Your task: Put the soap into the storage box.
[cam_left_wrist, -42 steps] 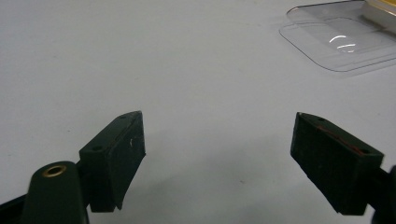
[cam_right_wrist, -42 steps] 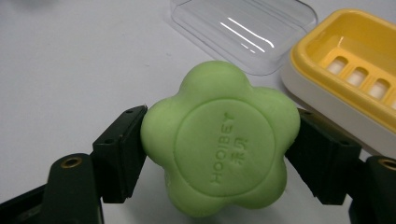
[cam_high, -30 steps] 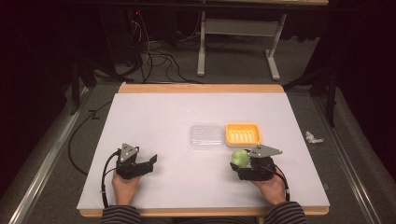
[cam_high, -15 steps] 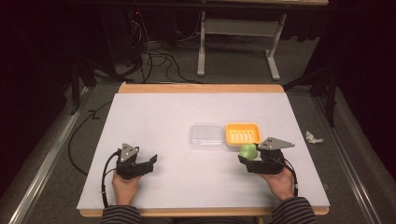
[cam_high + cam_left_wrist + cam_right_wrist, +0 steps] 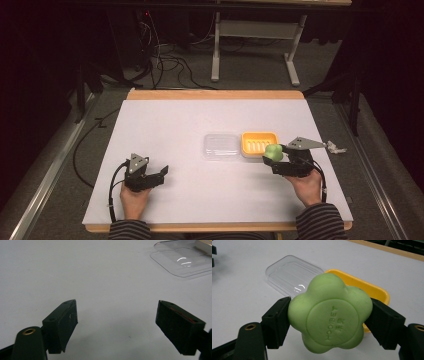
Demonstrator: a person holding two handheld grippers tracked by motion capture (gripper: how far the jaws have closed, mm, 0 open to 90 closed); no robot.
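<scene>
A green flower-shaped soap (image 5: 329, 315) is clamped between the two black jaws of my right gripper (image 5: 277, 159), which holds it above the table at the near right corner of the yellow soap dish (image 5: 258, 143). In the high view the green soap (image 5: 273, 152) overlaps that dish's edge. The yellow soap dish (image 5: 372, 290) lies just behind the soap in the right gripper view, with the clear plastic lid (image 5: 292, 276) to its left. My left gripper (image 5: 159, 175) rests on the table at the near left, jaws wide apart with nothing between them; the left gripper (image 5: 117, 322) faces bare white tabletop.
The clear lid (image 5: 221, 146) lies flat beside the dish near the table's middle, and its corner, the clear lid (image 5: 182, 262), is seen far off in the left gripper view. A small white scrap (image 5: 336, 148) lies off the table's right edge. The white table (image 5: 200, 120) has a wooden far edge.
My right gripper has lifted the green soap and carried it away from the person and rightward, up to the yellow dish's corner. The left gripper has stayed where it was.
</scene>
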